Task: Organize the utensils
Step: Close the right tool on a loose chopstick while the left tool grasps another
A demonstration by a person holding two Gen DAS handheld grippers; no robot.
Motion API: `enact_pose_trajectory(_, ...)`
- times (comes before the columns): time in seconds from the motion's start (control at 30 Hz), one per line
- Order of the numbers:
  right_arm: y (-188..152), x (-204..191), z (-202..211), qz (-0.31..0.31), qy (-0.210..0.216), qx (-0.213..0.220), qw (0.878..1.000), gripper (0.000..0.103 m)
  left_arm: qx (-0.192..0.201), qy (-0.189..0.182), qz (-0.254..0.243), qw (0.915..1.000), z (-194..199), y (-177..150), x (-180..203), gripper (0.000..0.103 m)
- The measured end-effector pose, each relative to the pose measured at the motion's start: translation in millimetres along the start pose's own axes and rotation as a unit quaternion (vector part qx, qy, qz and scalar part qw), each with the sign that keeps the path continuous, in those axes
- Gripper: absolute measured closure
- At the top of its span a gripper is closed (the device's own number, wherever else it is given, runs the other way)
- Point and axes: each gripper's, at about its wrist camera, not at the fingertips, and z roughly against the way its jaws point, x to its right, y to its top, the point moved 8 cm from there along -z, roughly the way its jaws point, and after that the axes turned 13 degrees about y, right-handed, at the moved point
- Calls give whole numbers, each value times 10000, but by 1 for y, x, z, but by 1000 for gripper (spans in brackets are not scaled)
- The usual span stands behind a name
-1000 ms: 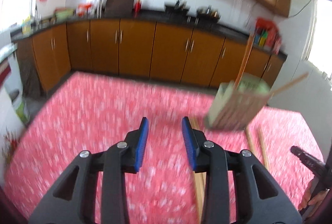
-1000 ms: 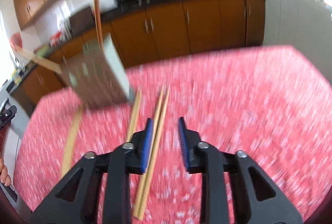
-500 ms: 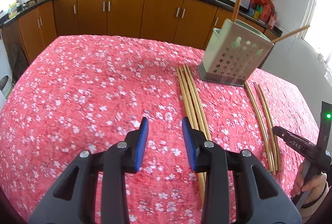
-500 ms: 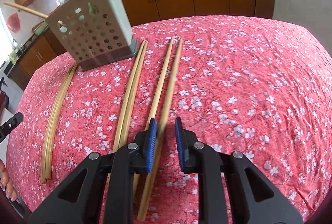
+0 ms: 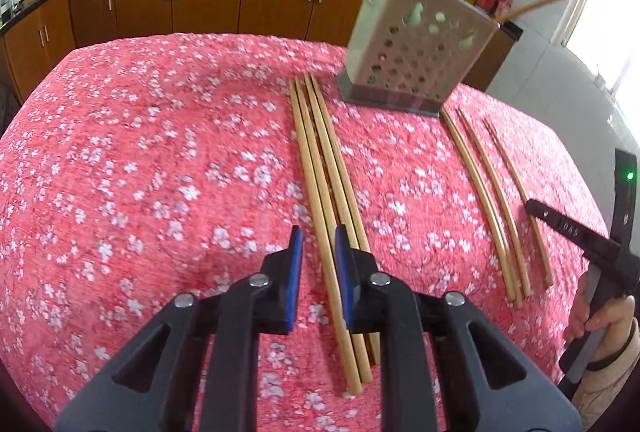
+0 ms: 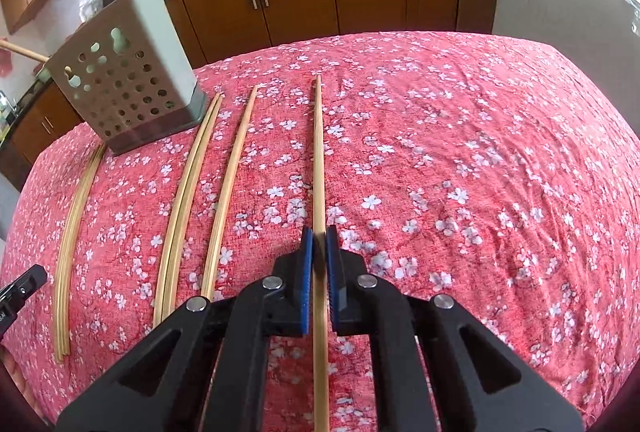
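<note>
Risk: right hand-held gripper (image 6: 319, 246) clenched on one pale wooden chopstick (image 6: 319, 160) near its end, so it may pivot | left hand-held gripper (image 5: 318, 246), just closing, straddles one of four bundled chopsticks (image 5: 326, 168), neighbours may drag | perforated grey metal holder (image 6: 120, 88) beyond on red floral surface (image 6: 460, 172).

Each camera rides just behind its own tongs, tilted steeply down, close over the floral-clothed counter (image 5: 160, 152). Both views share the perforated holder (image 5: 416, 60), upper right in the left view, upper left in the right.
</note>
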Motion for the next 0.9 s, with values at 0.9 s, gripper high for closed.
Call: enact_pose_trajectory(0.9,10,-2,-6,386,-80,115,9992,95,178,727,175,9970,-41,28,-51,94)
